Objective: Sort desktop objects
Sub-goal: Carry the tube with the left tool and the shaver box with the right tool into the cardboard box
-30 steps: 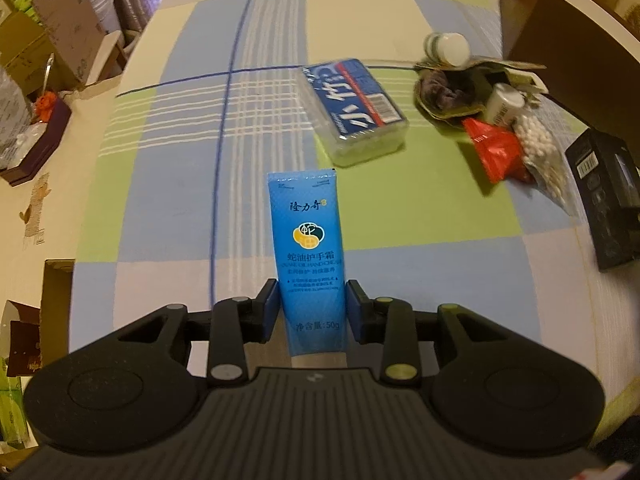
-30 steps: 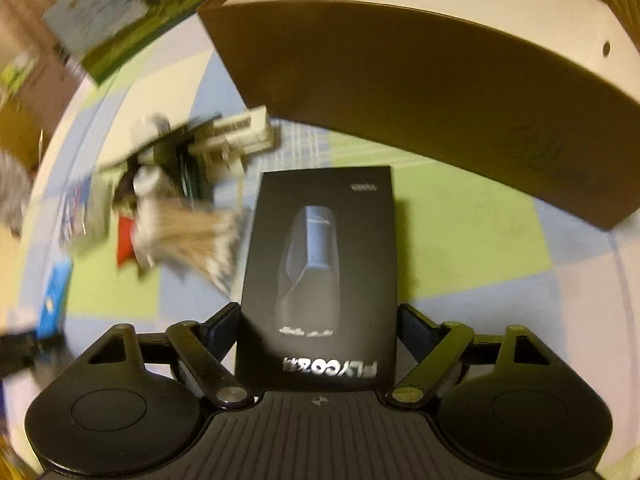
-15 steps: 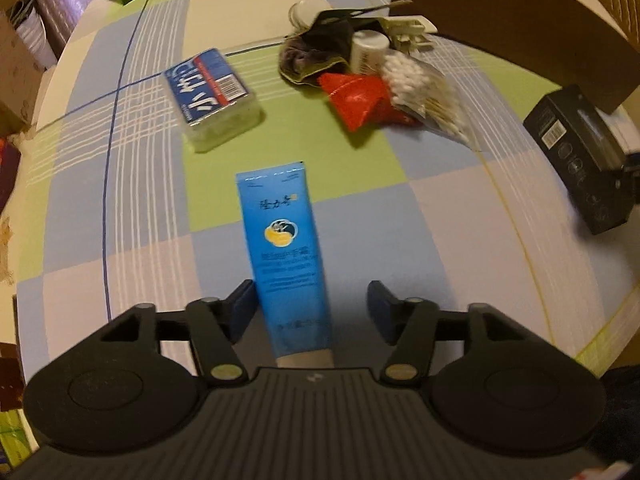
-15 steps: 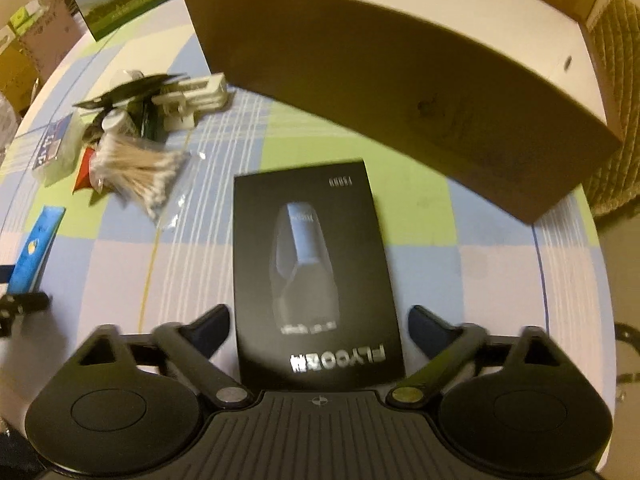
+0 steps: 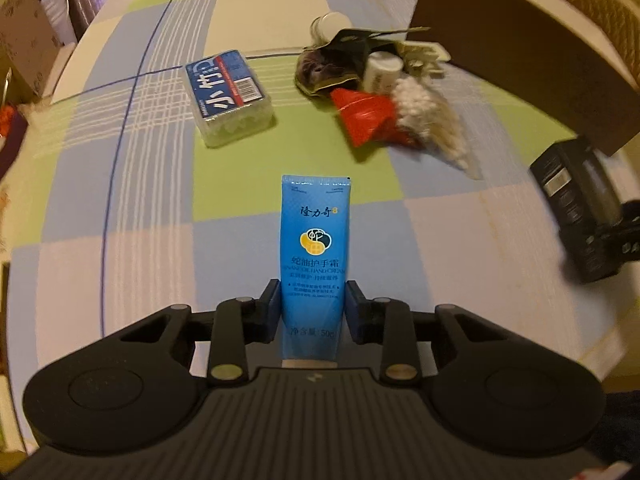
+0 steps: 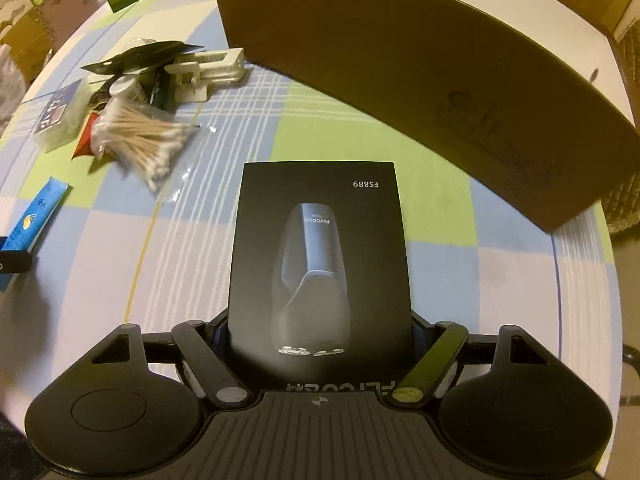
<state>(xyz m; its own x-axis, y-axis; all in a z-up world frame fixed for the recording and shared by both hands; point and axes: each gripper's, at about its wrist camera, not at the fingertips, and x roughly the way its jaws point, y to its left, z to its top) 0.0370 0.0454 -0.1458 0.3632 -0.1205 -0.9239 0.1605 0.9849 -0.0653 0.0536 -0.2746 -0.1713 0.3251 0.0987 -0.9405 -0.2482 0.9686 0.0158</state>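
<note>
The left gripper [image 5: 313,306] pinches a blue hand-cream tube [image 5: 314,256], both pads pressed against its lower sides, the tube pointing to 12 o'clock over the checked tablecloth [image 5: 120,216]. At 11 o'clock from the tube lies a clear box with a blue label [image 5: 228,96]. At 1 o'clock sits a heap: a red packet [image 5: 366,120], a bag of cotton swabs [image 5: 430,120] and a small white bottle [image 5: 382,72], touching one another.

The right gripper [image 6: 320,336] clamps a black shaver box [image 6: 320,260] by its near end, fingers tight on both long edges. A brown cardboard box [image 6: 400,60] stands at 12 to 2 o'clock, near the shaver box but apart from it. The swabs lie at 10 o'clock.
</note>
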